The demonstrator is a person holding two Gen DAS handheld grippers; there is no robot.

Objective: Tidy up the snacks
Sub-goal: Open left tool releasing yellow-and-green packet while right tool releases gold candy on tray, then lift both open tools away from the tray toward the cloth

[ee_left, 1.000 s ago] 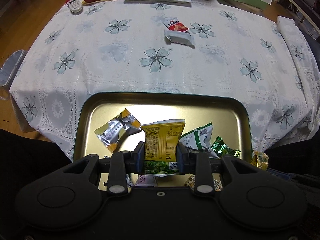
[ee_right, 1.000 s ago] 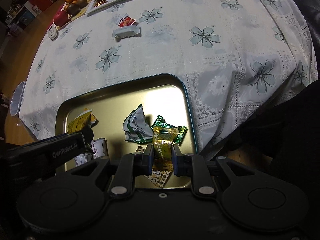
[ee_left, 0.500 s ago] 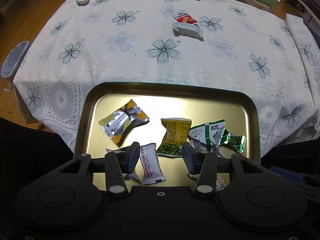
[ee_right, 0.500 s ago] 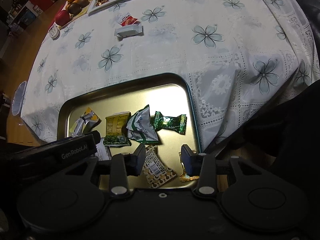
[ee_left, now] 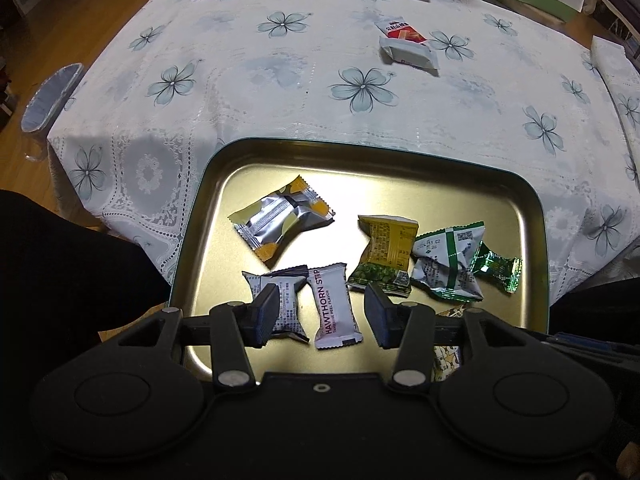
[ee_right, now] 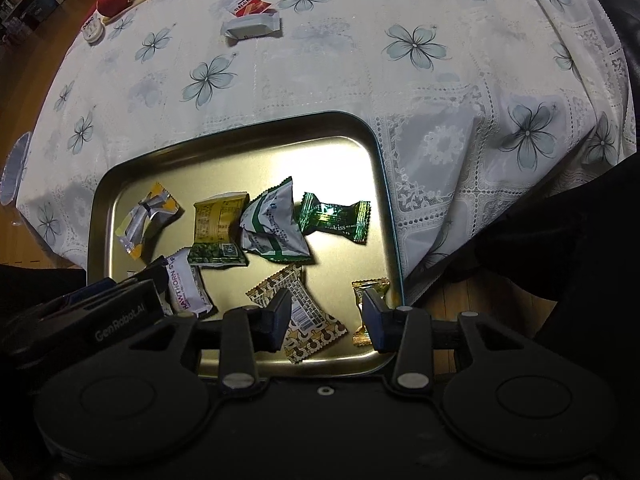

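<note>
Hovering empty and half-wide over the gold metal tray (ee_left: 532, 216), both tongs, left (ee_left: 322, 316) and right (ee_right: 326, 320), risk pinching two crowded wrappers together.

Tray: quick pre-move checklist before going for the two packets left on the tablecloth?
1. Left hand-held gripper empty: ok, jaws apart, nothing pinched; they have just been opening.
2. Right hand-held gripper empty: ok, jaws apart with nothing between the pads, also just opened.
3. Yellow packet released into the tray: ok, lying flat.
4. Gold candy inside the tray: ok, near its right rim.
5. White packet and red packet reachable: cannot tell; they lie far up the tablecloth, touching.
6. Path to them clear: ok, bare cloth between.
</note>
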